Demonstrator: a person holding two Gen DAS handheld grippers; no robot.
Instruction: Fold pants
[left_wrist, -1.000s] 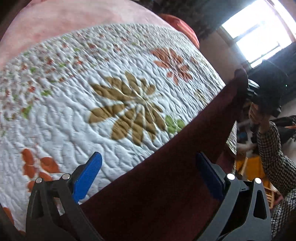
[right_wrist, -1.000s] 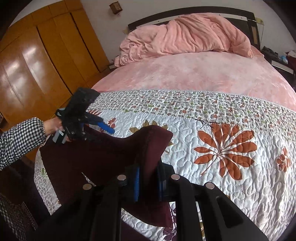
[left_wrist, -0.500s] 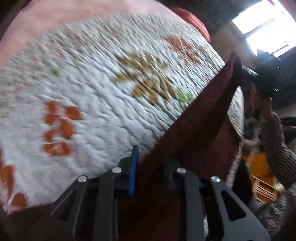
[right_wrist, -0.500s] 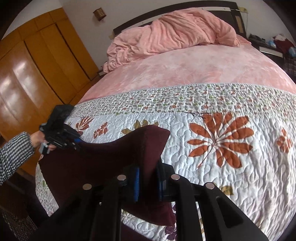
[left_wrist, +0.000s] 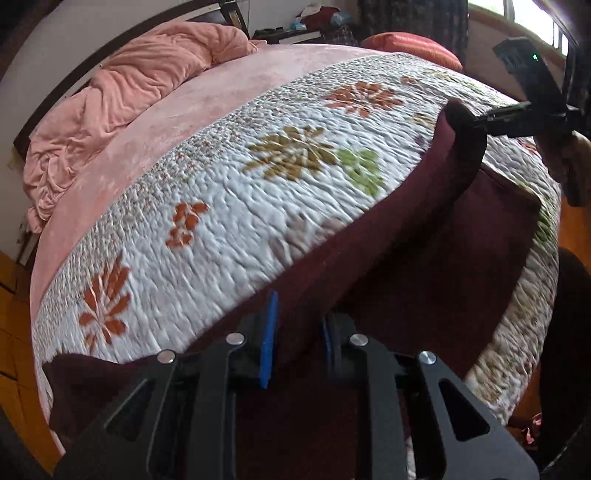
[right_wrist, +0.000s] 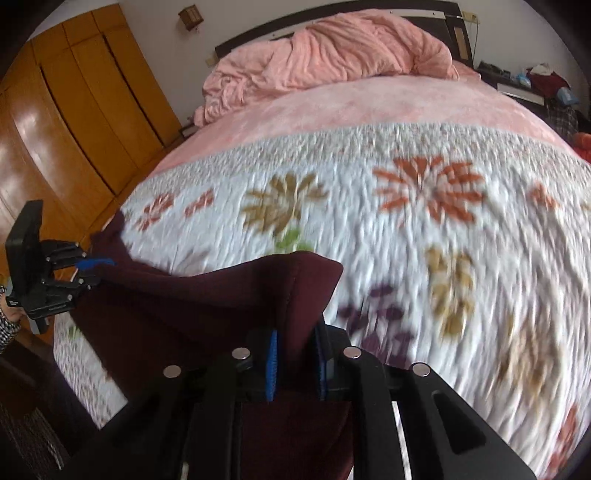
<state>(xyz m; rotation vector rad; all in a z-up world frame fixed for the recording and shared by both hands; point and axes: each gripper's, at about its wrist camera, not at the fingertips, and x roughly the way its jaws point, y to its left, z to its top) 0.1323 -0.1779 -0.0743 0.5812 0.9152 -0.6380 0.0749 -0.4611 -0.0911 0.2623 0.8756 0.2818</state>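
The dark maroon pants (left_wrist: 424, 236) hang stretched between my two grippers above the near edge of the bed. My left gripper (left_wrist: 297, 343) is shut on one end of the pants; it also shows in the right wrist view (right_wrist: 86, 267) at far left. My right gripper (right_wrist: 295, 363) is shut on the other end of the pants (right_wrist: 207, 306); it also shows in the left wrist view (left_wrist: 476, 120) at upper right. The fabric sags between them and drapes down over the bed's edge.
The bed carries a white floral quilt (left_wrist: 229, 206) over a pink sheet (right_wrist: 369, 107). A crumpled pink duvet (right_wrist: 332, 51) lies at the headboard. A wooden wardrobe (right_wrist: 66, 122) stands to the left. An orange pillow (left_wrist: 410, 44) lies near the window side.
My left gripper closed on the pants edge and swung to face the headboard. Both grippers lifted the pants and moved them over the quilt. The right gripper stayed shut.
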